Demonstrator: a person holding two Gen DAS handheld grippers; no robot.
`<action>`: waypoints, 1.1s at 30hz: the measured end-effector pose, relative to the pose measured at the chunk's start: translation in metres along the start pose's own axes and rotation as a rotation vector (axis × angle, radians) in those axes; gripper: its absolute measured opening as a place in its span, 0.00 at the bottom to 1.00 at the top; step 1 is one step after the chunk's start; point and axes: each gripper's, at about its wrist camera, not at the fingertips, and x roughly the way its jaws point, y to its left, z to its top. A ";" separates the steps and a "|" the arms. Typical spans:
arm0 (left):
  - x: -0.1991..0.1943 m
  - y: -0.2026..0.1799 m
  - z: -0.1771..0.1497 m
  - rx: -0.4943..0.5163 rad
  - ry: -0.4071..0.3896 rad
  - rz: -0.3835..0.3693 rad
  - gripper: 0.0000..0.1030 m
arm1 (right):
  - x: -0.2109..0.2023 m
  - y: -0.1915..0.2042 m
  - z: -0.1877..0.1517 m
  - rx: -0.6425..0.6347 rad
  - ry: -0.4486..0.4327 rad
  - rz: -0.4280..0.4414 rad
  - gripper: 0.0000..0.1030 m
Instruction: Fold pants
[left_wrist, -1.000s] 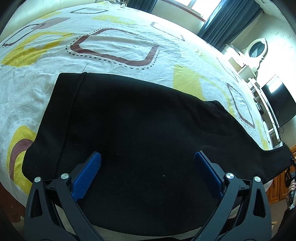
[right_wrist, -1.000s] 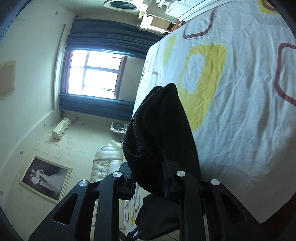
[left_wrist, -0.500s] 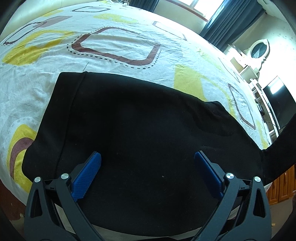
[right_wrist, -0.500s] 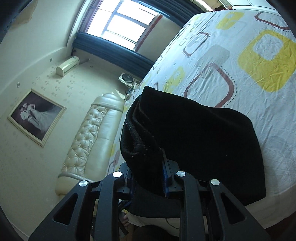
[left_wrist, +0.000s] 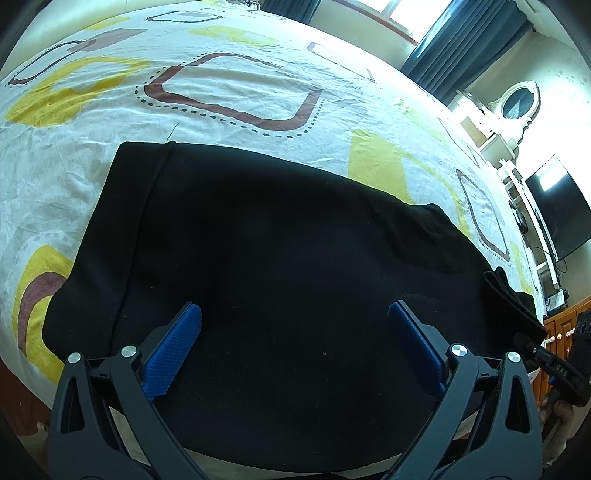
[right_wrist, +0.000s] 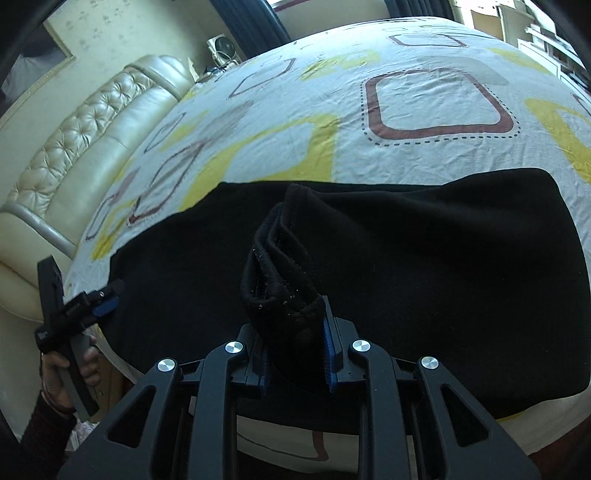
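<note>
1. Pants, seen from the left wrist camera: they lie flat on the bed, close to its near edge, with their long axis running along that edge. The waistband end is toward the bed's left side, and the leg end runs off to the right. The left hand-held gripper hangs over the middle of the cloth with its jaws wide and nothing between them. At the far right, the right hand-held gripper shows at the near edge, with a raised fold of black cloth coming from it.

2. Pants, seen from the right wrist camera: the right hand-held gripper has its jaws narrow and clamped on the bunched leg cuff, which stands up above the flat cloth. The rest of the pants lies ahead of it and spreads to both sides. The left hand-held gripper sits at the left, near the bed's near edge, held by a hand.

3. Judgement: the cuff has to travel along the long axis toward the waistband, and the right side carries it; the left looks free to pin the cloth.
</note>
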 end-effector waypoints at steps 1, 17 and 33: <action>0.000 0.000 0.000 0.000 0.000 0.001 0.98 | 0.005 0.001 -0.003 -0.008 0.019 -0.003 0.27; 0.003 -0.003 -0.001 0.028 -0.002 0.015 0.98 | -0.030 0.033 -0.026 -0.103 0.113 0.288 0.64; 0.005 -0.008 -0.004 0.075 -0.006 0.040 0.98 | -0.041 -0.247 0.016 0.647 -0.125 0.442 0.69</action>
